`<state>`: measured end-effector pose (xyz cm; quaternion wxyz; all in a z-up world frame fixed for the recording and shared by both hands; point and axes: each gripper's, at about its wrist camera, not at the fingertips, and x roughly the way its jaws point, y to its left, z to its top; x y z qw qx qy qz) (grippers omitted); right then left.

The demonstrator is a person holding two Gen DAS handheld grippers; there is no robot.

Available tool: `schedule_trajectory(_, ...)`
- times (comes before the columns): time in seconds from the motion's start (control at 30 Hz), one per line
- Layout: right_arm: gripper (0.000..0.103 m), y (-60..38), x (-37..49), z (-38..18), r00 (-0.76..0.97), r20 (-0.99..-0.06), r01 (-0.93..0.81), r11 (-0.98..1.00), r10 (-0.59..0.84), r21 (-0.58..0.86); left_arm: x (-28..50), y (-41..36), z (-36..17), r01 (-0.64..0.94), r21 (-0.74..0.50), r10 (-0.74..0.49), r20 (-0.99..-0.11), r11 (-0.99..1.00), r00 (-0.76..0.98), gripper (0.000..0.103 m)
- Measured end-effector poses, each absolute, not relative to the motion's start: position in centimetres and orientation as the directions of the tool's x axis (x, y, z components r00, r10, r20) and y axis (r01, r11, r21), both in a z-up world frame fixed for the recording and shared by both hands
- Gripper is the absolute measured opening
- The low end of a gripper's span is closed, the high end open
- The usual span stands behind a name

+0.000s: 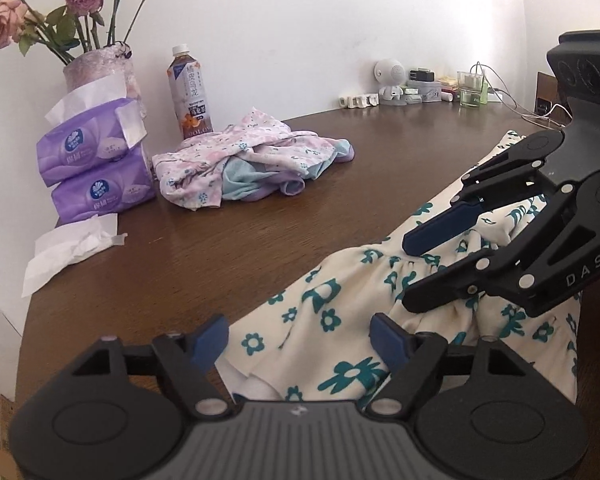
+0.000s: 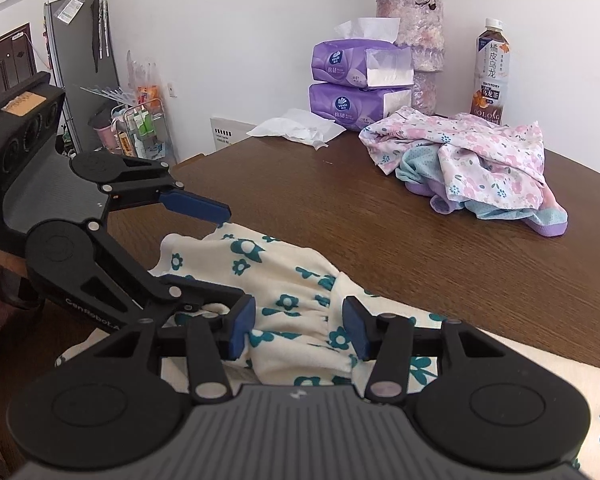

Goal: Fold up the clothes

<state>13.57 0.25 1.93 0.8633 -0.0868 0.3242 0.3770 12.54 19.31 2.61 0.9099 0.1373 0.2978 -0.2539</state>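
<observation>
- Cream dress with teal flowers lies on the brown surface, running from 6 o'clock toward 2 o'clock in the left wrist view.
- Left tool: open, pads wide apart and pressing nothing. The near end of the dress sits between and below them.
- Right wrist view agrees: the left tool comes in from 9 o'clock with one finger above the dress edge and one low against the cloth.
- Right tool: jaws partly apart over the gathered seam of the dress. Bunched cloth fills the gap and meets both pads, but we cannot tell if it is pinched.
- The two tools are close together over the same end of the dress, right tool at 3 o'clock of the left.
- Pile of pink floral clothes at 11 o'clock of the dress, well apart from it.
- Tea bottle is just behind the pile, at its 12 o'clock.
- Two stacked purple tissue packs at 9 o'clock of the pile, with a vase of roses behind them.
- Loose tissue at the surface edge, 6 o'clock of the packs.
</observation>
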Motion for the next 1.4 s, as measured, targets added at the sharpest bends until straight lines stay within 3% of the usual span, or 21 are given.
schedule_trajectory(0.07,0.049,0.2,13.5,1.9,0.507,-0.624,-0.707,0.701,0.595,0.093,12.5,19.5,2.6,0.561,0.064,-0.413,-0.609,0.825,0.677,0.032)
schedule_trajectory(0.17,0.049,0.2,13.6,1.8,0.506,-0.625,-0.707,0.701,0.595,0.094,12.2,19.5,2.6,0.561,0.051,-0.42,-0.607,0.826,0.674,0.021)
schedule_trajectory(0.27,0.05,0.1,13.6,1.7,0.504,-0.626,-0.708,0.7,0.595,0.095,12.1,19.9,2.8,0.544,0.025,-0.418,-0.611,0.838,0.672,0.018)
schedule_trajectory(0.3,0.05,0.1,13.7,1.7,0.503,-0.628,-0.707,0.7,0.594,0.095,12.0,20.1,2.8,0.532,0.022,-0.411,-0.609,0.847,0.679,0.019)
schedule_trajectory(0.4,0.05,0.0,13.8,1.4,0.498,-0.632,-0.706,0.701,0.594,0.103,11.9,20.6,3.3,0.486,0.038,-0.373,-0.59,0.873,0.716,0.037)
schedule_trajectory(0.53,0.051,0.1,13.7,1.3,0.5,-0.631,-0.709,0.699,0.593,0.096,12.2,20.7,3.5,0.47,0.067,-0.353,-0.569,0.88,0.743,0.084)
schedule_trajectory(0.63,0.051,0.2,13.7,1.2,0.501,-0.632,-0.711,0.697,0.591,0.088,13.0,20.5,2.6,0.473,0.069,-0.339,-0.607,0.878,0.718,0.081)
schedule_trajectory(0.8,0.051,0.2,13.5,1.1,0.506,-0.629,-0.715,0.695,0.59,0.076,13.2,21.3,2.5,0.48,0.003,-0.381,-0.603,0.877,0.7,0.05)
schedule_trajectory(0.87,0.051,0.3,13.4,1.1,0.51,-0.627,-0.717,0.693,0.589,0.068,12.9,21.3,2.6,0.487,-0.004,-0.392,-0.6,0.873,0.697,0.031)
schedule_trajectory(0.93,0.051,0.3,13.4,1.0,0.512,-0.625,-0.718,0.693,0.589,0.064,12.7,21.3,2.5,0.481,-0.013,-0.394,-0.595,0.876,0.7,0.027)
schedule_trajectory(1.0,0.051,0.3,13.4,1.0,0.512,-0.624,-0.719,0.692,0.59,0.064,12.6,21.5,2.5,0.47,-0.024,-0.391,-0.592,0.882,0.705,0.027)
schedule_trajectory(1.13,0.051,0.2,13.5,1.1,0.51,-0.622,-0.717,0.693,0.594,0.074,12.3,21.6,2.8,0.392,0.007,-0.311,-0.595,0.92,0.741,0.061)
schedule_trajectory(1.33,0.051,-0.6,12.9,1.9,0.51,-0.603,-0.724,0.685,0.614,0.086,9.8,21.8,4.4,0.327,0.016,-0.268,-0.539,0.945,0.798,0.062)
schedule_trajectory(1.4,0.051,-1.0,12.7,2.0,0.509,-0.6,-0.722,0.685,0.618,0.094,8.8,21.6,4.8,0.321,0.01,-0.268,-0.528,0.947,0.806,0.067)
